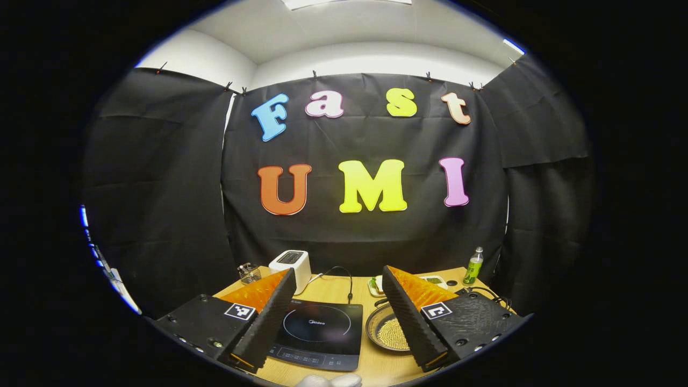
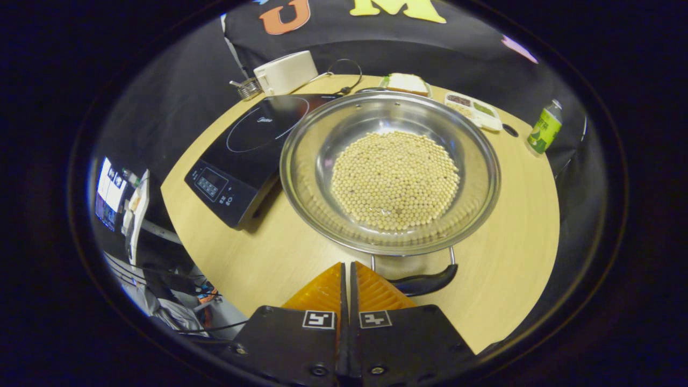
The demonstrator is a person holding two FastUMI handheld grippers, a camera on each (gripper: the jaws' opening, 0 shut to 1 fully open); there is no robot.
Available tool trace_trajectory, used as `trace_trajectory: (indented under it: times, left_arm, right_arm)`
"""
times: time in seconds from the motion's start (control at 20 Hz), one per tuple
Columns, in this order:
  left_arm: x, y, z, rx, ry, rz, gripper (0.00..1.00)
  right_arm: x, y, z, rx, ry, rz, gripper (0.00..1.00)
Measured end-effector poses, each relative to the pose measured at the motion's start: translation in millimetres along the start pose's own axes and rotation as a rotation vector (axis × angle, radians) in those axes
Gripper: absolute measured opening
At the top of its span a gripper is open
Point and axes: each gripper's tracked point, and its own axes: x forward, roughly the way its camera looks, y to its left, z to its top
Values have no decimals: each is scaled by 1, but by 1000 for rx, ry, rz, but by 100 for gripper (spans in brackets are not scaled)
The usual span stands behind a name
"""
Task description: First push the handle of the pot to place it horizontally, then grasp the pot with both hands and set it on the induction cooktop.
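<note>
On the wooden surface sits the steel pot of beans, just right of the induction cooktop. Right hand-held gripper, fingers together, hovers by the near handle: push step likely. Left hand-held gripper spread apart, waiting.

Right gripper, fingers closed together, beside the bean-filled pot's handle.

A white toaster sits at the upper left of the right gripper view, a small wire rack beside it. A green bottle stands at the right; a food tray and bread lie near the top centre on the wooden table.
</note>
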Motion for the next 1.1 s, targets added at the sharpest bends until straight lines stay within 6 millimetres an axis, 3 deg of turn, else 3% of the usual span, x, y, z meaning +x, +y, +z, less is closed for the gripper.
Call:
trace_trajectory:
  times: [0.45,0.5,0.55,1.1]
  left_arm:
    - [-1,-9,3,1,-2,-19,96]
    - [-1,-10,3,-1,-1,-21,96]
    - [0,-11,2,-4,-1,-24,96]
    - [1,-16,-2,-3,8,-23,96]
  right_arm:
    - [-8,-46,-2,32,-11,-74,4]
    - [-8,-50,-2,32,-9,-78,0]
    - [-8,-53,-4,24,-5,-86,4]
    - [-21,-108,1,5,-6,-176,0]
